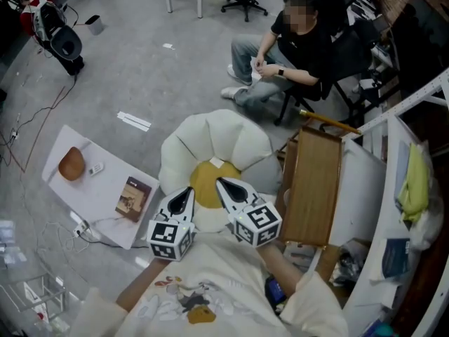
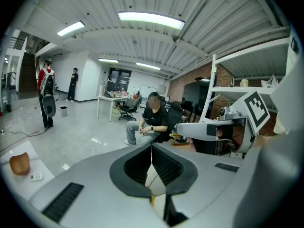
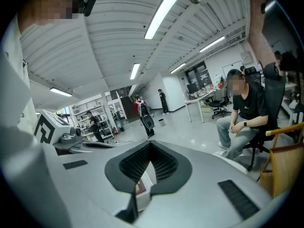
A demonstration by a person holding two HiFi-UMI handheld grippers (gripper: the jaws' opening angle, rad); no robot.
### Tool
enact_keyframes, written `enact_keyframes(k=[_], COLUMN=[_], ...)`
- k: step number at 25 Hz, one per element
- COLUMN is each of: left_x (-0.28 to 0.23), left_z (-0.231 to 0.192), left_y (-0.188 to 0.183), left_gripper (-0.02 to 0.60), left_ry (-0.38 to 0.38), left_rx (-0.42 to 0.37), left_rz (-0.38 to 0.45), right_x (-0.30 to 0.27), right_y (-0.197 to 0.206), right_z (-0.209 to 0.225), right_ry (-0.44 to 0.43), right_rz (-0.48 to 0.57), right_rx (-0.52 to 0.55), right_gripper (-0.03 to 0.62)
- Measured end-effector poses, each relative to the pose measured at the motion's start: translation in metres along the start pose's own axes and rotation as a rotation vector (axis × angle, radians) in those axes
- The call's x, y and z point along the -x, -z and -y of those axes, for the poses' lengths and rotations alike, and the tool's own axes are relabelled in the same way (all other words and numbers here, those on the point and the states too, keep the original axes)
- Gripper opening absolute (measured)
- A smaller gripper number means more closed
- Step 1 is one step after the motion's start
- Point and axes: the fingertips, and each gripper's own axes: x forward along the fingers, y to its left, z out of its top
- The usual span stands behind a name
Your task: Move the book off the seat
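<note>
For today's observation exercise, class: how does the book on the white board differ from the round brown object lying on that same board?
Shape: the book is flat and rectangular; the round brown object is rounded.
Place: the book lies at the board's edge nearest the flower-shaped seat; the round brown object sits towards the far corner.
Shared: both are brownish and rest on the white board, off the seat.

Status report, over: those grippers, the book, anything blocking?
Left gripper, right gripper shut, empty, above seat. Book on white board, left of seat. No obstruction seen.
</note>
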Motion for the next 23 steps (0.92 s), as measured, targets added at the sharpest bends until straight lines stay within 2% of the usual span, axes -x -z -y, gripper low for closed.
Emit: enact_keyframes(k=[8,16,23], left_x=[0.008,0.004,0.000], left_z=[-0.006,-0.002,-0.007], left_y=[-0.005,-0.006,-0.008], left_gripper=[0.012,0.012,0.012], left_ry=[-0.030,-0.020,-0.034], left_rx=[0.011,-0.013,-0.001], left_rz=[0.016,0.013,0.015], right_x=[-0.002,-0.006,-0.007], right_y=[0.002,0.008,0.003], right_z=[-0.020,-0.025,-0.018], right_ry=[-0.065,-0.093,-0.091], right_rz=[-0.007,-0.011,-0.003], right_rx=[-0.028,-0.072,-0.083], right_gripper=[0.009,0.008,0.008])
